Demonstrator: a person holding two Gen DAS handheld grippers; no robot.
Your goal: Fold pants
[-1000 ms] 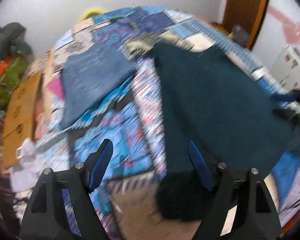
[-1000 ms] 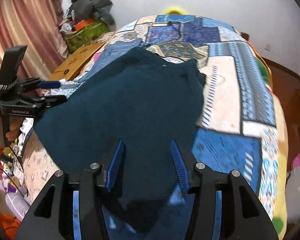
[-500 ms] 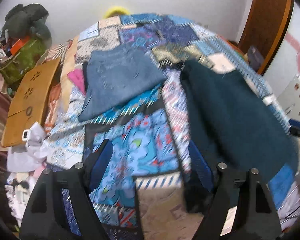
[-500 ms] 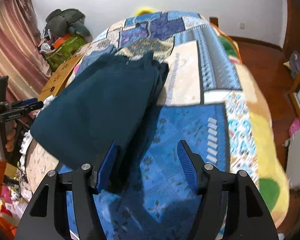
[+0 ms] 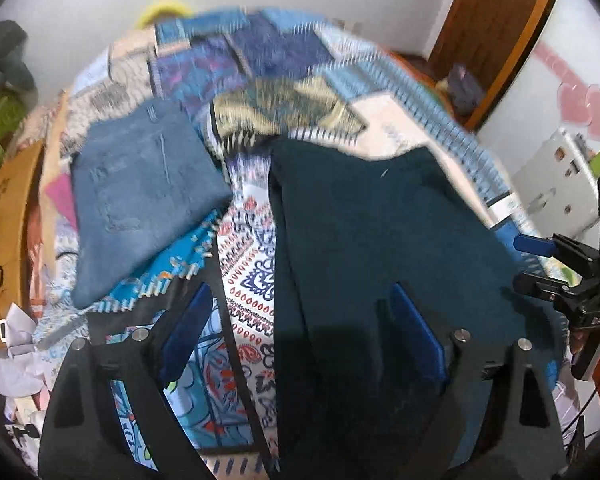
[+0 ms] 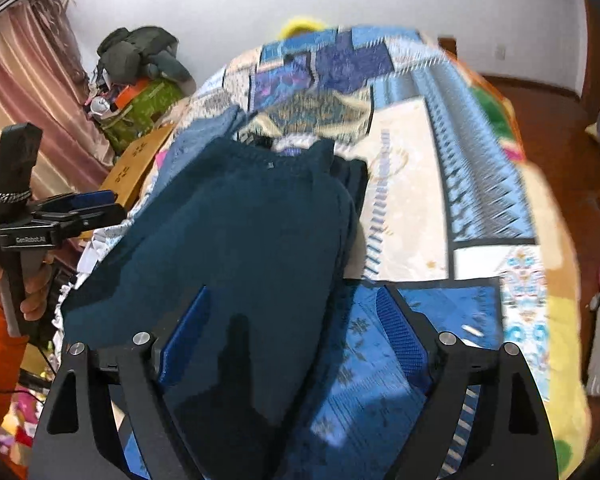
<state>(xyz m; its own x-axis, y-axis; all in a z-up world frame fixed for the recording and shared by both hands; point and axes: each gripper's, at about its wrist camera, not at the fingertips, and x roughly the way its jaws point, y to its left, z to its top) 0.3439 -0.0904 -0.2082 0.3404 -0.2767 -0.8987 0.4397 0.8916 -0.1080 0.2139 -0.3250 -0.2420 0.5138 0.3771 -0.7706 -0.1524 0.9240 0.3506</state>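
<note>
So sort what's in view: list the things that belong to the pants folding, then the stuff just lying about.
Job:
- dark teal pants
- folded blue jeans
- left claw, open
- right claw, open
- patchwork bedspread

Lying about:
- wooden board
- green bag
- pink curtain

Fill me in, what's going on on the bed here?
A person with a gripper in each hand is folding pants on a patchwork bedspread. The dark teal pants lie folded on the bed, and neither gripper holds them. The left gripper and the right gripper are both open above the cloth, their jaws having just been opening, with nothing pinched between the pads. A folded pair of jeans lies apart from the teal pair, further toward the left side of the bed.
</note>
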